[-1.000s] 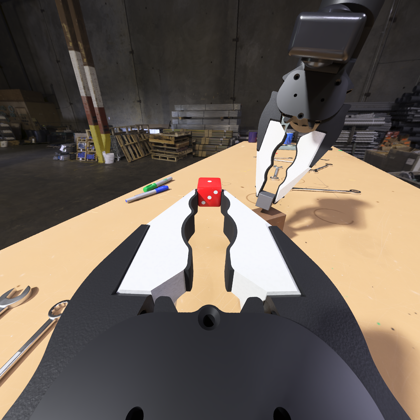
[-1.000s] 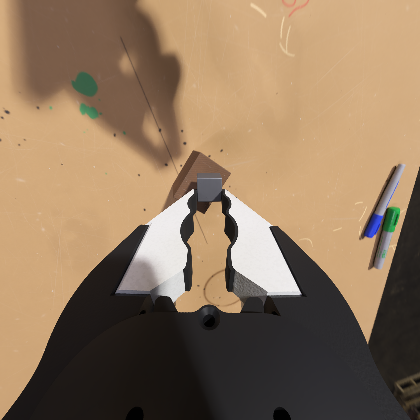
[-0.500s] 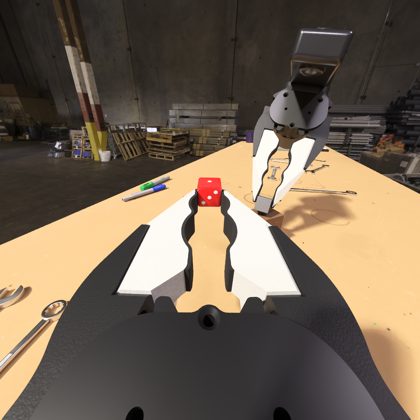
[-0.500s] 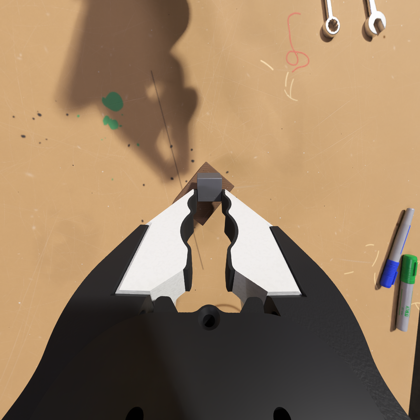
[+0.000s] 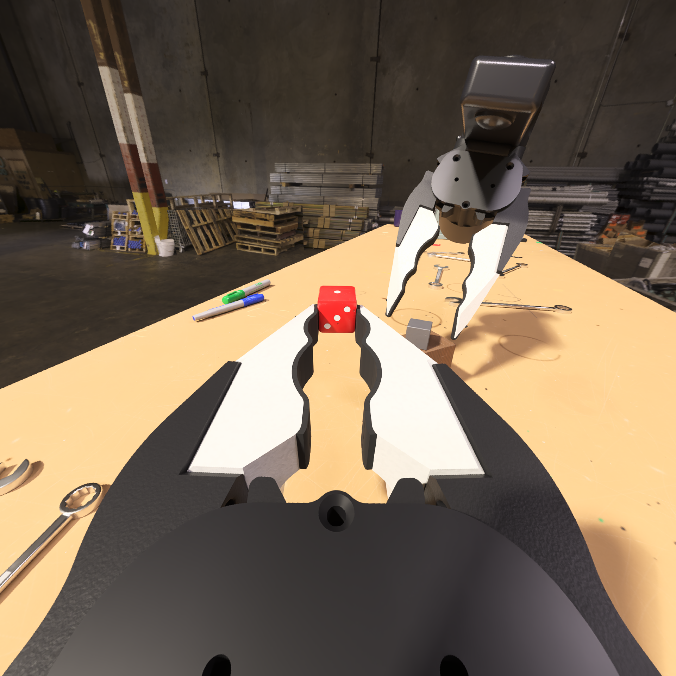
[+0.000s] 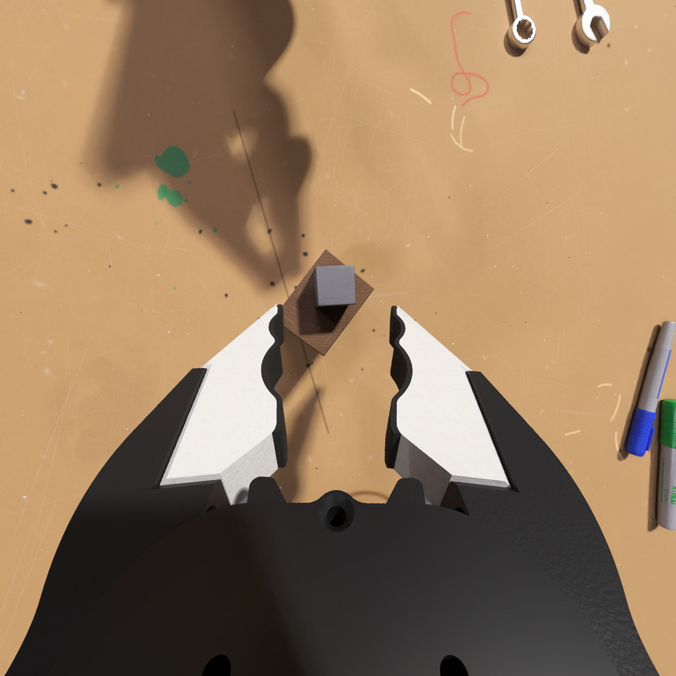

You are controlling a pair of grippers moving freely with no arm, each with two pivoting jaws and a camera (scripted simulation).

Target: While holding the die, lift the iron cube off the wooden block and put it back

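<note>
Gripping the red die with white pips (image 5: pixel 336 310) between its white fingertips, the left gripper (image 5: pixel 336 322) is closed on it and carries it above the tan wooden tabletop (image 5: pixel 548 420). In the left wrist view, the right gripper (image 5: pixel 424 323) hangs beyond, jaws spread wide and holding nothing. The small grey iron cube (image 5: pixel 419 333) sits on the brown wooden block (image 5: pixel 440 351), below and between those tips. Blue- and green-capped markers (image 5: pixel 237 301) and steel spanners (image 5: pixel 512 305) lie farther off.

In the right wrist view, the right gripper (image 6: pixel 335 311) looks straight down, jaws wide apart and clear of the cube. The iron cube (image 6: pixel 334 285) rests on the wooden block (image 6: pixel 322 329), toward its far end. Judged from this, the cube is back in place and the release is done; the next move calls for a straight retreat upward without brushing the cube, while the die grip holds. The green-capped marker (image 6: pixel 667 464) carries green lettering, not transcribed; no other writing is legible.
</note>
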